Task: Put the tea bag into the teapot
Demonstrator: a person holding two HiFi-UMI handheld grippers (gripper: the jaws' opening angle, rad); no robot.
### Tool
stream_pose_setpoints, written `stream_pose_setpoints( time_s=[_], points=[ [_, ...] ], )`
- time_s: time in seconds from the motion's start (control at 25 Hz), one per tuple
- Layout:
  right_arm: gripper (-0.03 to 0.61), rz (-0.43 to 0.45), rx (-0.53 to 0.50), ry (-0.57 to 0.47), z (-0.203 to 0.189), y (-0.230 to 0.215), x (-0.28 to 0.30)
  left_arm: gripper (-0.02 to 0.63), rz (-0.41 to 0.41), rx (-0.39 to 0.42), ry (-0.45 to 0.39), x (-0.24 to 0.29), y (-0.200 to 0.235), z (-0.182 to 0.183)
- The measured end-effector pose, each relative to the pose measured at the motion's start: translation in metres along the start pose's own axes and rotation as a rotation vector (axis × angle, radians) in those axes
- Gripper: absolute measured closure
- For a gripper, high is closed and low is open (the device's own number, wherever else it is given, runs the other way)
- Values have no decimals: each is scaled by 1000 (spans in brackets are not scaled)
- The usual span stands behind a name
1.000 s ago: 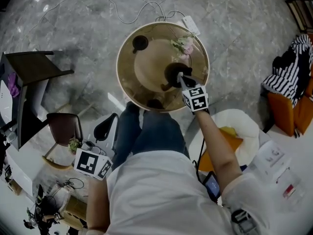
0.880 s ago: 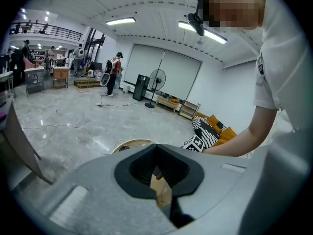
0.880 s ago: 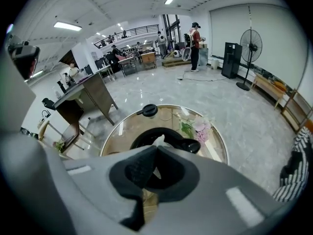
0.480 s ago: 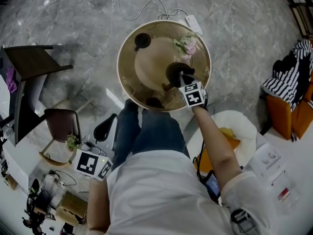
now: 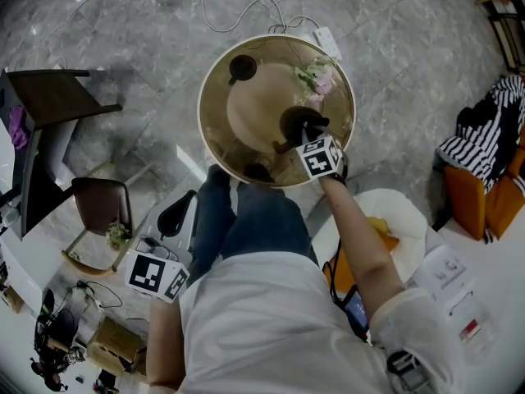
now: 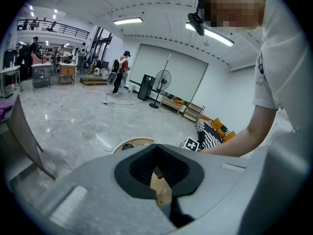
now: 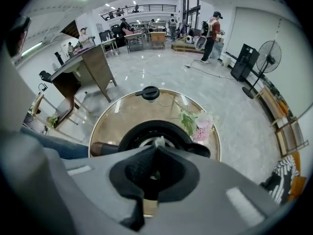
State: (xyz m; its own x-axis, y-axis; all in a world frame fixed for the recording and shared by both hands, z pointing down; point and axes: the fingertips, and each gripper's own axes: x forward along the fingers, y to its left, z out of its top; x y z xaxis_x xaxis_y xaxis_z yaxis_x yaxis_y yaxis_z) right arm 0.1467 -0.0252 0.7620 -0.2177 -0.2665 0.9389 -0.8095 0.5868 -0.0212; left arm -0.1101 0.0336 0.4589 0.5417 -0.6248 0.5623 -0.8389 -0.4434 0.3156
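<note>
A black teapot (image 5: 295, 124) stands open on the round glass-topped table (image 5: 217, 138); in the right gripper view the teapot (image 7: 128, 140) lies right under the jaws. My right gripper (image 5: 304, 135) points steeply down over its mouth. The right gripper (image 7: 157, 148) is shut, and a small white piece of the tea bag (image 7: 158, 141) sticks out at its tips. The pot's lid (image 5: 242, 66) lies apart at the table's far side. My left gripper (image 6: 156, 148) hangs low beside the person's hip, shut on nothing; its marker cube (image 5: 156, 276) shows at lower left.
Pink flowers (image 5: 316, 76) lie on the table just beyond the teapot. A dark cup (image 5: 261, 173) sits at the near rim, above the person's knees. A cable and power strip (image 5: 322, 41) lie on the floor behind. A brown chair (image 5: 102, 212) stands left, an orange seat (image 5: 484, 195) right.
My right gripper has sunk slightly toward the teapot's mouth and rolled a little, still shut. The left gripper has stayed where it was.
</note>
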Motion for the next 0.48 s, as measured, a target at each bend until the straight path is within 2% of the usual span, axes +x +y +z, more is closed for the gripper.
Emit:
stream_pose_setpoints(
  time_s=[0.2,0.32,0.48],
  points=[
    [571,-1,-13,24,0,1,1,607,1,-4,-3,0,0,-1],
    [533,7,-3,30,0,3,1,607,2,-5,-6,-2,0,-1],
    [514,7,6,36,-1,3,-2,607,1,-2,-17,-3,-3,0]
  ],
)
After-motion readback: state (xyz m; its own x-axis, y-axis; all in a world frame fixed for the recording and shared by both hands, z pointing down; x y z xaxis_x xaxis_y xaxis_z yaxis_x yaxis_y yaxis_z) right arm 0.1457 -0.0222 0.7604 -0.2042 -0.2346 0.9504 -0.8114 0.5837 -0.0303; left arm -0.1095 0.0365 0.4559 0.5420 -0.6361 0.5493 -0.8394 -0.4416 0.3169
